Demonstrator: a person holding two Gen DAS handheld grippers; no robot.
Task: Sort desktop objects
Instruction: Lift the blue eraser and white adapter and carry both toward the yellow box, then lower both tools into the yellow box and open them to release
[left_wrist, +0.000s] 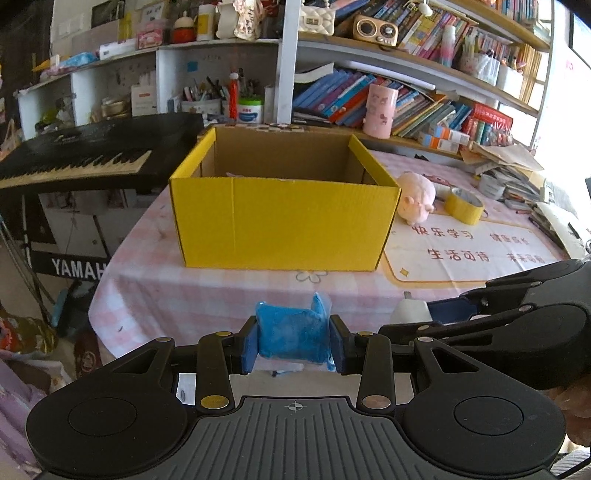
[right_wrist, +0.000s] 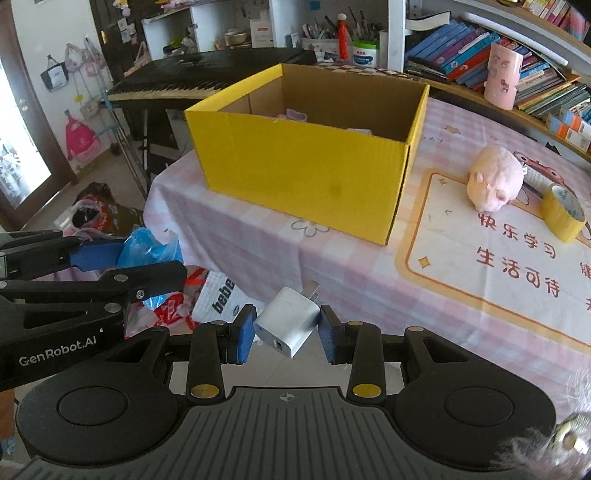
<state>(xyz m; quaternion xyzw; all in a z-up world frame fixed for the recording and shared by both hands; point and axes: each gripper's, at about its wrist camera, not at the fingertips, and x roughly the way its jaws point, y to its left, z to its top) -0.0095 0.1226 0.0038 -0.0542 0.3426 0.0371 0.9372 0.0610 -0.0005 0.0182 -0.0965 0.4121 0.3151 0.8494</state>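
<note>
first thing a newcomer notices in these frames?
The big yellow box, open-topped, mid-table on the pink checked cloth. Then the loads: the left gripper is shut on a blue packet, the right gripper on a white charger plug, both short of the box.

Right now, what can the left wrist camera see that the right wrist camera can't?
Only the left wrist view shows the gold radio up on the shelf. Only the right wrist view looks down into the yellow box, where something pale pink lies. Both show the pink pig toy, the yellow tape roll, the left gripper squeezing a blue packet and the right gripper clamping a white charger.
</note>
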